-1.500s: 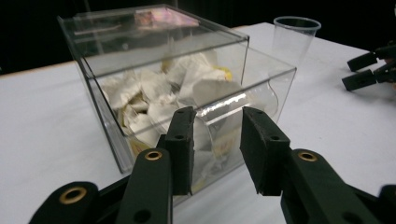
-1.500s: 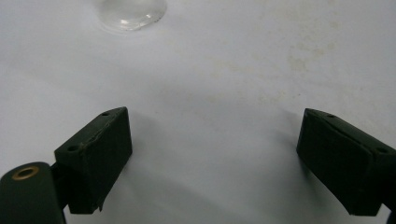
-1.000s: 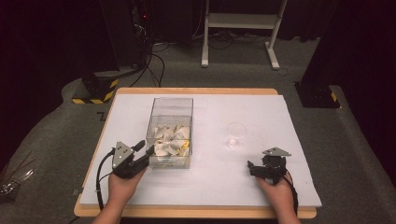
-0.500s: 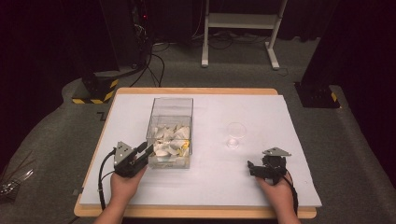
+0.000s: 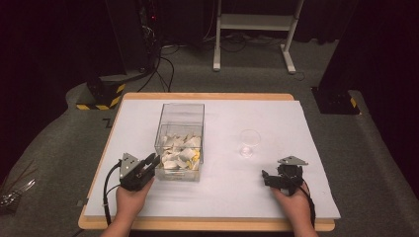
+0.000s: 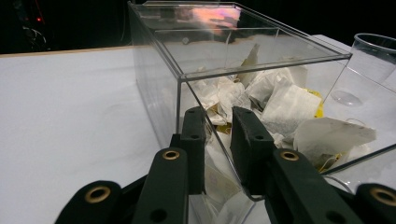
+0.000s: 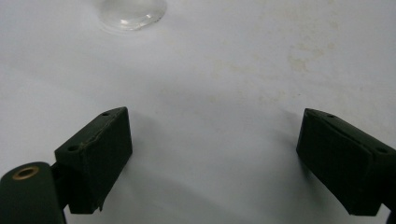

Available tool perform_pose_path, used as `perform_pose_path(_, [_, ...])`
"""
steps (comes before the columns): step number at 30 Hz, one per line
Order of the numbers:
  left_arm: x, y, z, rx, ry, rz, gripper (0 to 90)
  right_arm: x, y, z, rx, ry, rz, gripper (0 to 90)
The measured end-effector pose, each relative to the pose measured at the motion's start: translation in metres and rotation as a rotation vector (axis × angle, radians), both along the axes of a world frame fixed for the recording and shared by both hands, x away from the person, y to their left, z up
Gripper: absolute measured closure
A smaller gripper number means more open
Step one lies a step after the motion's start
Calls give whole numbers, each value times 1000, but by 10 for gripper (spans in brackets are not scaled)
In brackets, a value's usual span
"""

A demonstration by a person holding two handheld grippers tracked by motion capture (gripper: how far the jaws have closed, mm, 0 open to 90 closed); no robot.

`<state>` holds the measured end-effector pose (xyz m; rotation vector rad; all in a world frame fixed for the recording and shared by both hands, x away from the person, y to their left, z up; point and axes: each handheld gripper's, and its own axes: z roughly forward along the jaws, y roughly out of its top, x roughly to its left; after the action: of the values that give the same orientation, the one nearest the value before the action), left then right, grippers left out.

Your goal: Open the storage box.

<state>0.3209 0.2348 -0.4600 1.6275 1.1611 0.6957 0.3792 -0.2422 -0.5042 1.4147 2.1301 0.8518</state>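
Observation:
A clear plastic box stands left of the table's middle, holding several white tea bags. My left gripper sits at the box's near left corner. In the left gripper view its jaws have just been closing, and the left gripper now grips the box by its near wall, one pad inside by the tea bags and one outside. My right gripper rests open near the front right, its jaws wide over bare white sheet. A clear cup stands just beyond it.
A white sheet covers the wooden table. The cup's base shows at the top of the right gripper view, and the cup stands right of the box in the left gripper view. Dark floor, cables and a stand's legs lie behind.
The left gripper's jaws have narrowed from open to closed on the box's near wall. The hand barely shifted. The right gripper has kept still.

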Motion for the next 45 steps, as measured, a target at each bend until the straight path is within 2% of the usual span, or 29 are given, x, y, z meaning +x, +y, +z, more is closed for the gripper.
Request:
perform_pose_path(1, [-1,0,0,-2,0,1,752,0,0,0,0,0,0,102])
perform_pose_path(4, [-7,-2,0,25,-4,5,754,0,0,0,0,0,0,102])
perform_pose_path(7, [-12,-2,0,29,-3,5,757,0,0,0,0,0,0,103])
perform_pose_path(13, [-24,-1,0,13,4,10,763,0,0,0,0,0,0,103])
perform_pose_path(18, [-34,-1,2,-1,-7,15,783,0,0,0,0,0,0,103])
perform_pose_path(22, [-41,-3,2,13,-24,11,788,0,0,0,0,0,0,103])
perform_pose_path(28, [-39,-4,1,26,-31,17,778,0,0,0,-1,-2,0,105])
perform_pose_path(33, [-31,-5,0,29,-19,18,747,0,0,0,-1,-2,0,105])
perform_pose_path(35, [-30,-6,-1,18,-10,20,742,0,0,0,0,-3,1,106])
perform_pose_path(40, [-33,-6,-3,21,10,14,746,0,0,0,0,-5,0,107])
perform_pose_path(45, [-38,-8,-4,23,5,27,756,-1,0,0,0,-6,0,108])
